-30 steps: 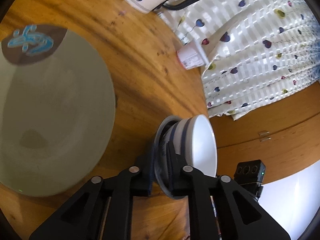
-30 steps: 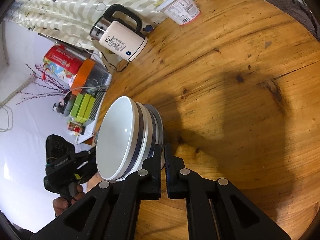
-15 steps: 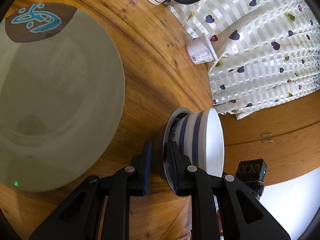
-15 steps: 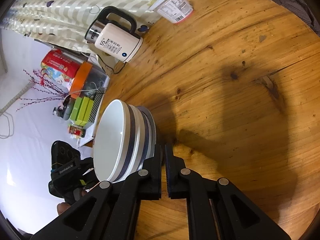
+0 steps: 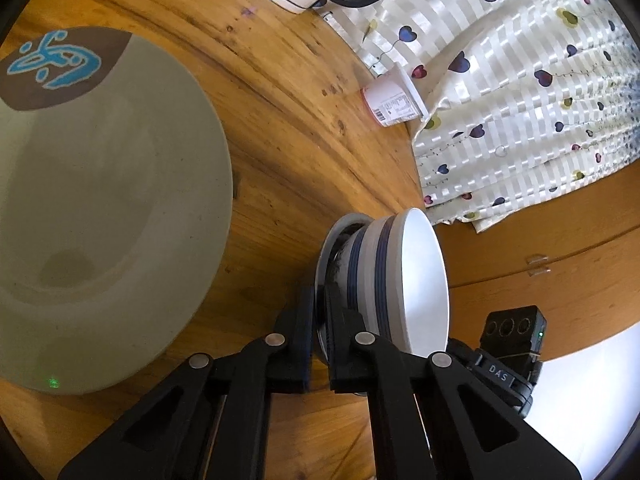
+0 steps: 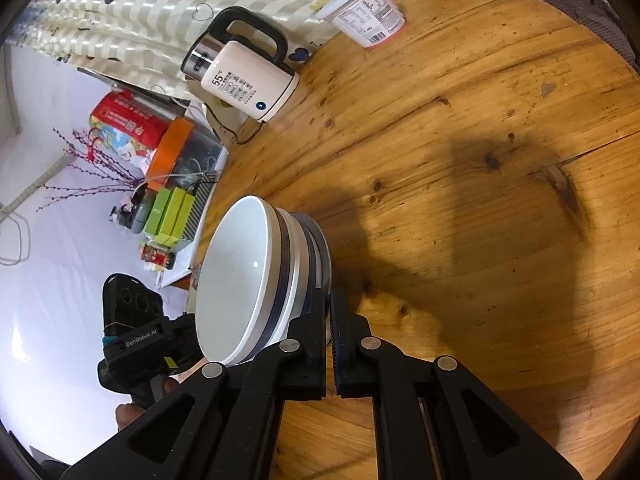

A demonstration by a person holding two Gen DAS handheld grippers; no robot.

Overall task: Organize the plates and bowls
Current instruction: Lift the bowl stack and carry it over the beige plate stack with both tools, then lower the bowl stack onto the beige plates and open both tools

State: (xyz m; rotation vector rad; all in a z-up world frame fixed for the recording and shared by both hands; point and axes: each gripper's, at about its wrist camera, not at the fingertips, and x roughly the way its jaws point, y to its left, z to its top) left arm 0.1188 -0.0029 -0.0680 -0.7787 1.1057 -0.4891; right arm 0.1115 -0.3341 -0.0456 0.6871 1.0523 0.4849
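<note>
Both views are being bent by fisheye distortion and vignetted black at the corners. Soft shadows are being cast across the wooden table (image 6: 460, 128); focus is sharp.

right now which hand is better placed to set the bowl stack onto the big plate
Left. The grey plate lies right beside the left gripper, which pinches the saucer under the stacked bowls; it is absent from the right gripper's view.

The right gripper (image 6: 329, 316) is pinching the rim of a small plate (image 6: 320, 244) carrying stacked white blue-banded bowls (image 6: 244, 280) above the round wooden table (image 6: 460, 200). An electric kettle (image 6: 244, 80) and yogurt tub (image 6: 366, 16) are standing near the table's far edge.
</note>
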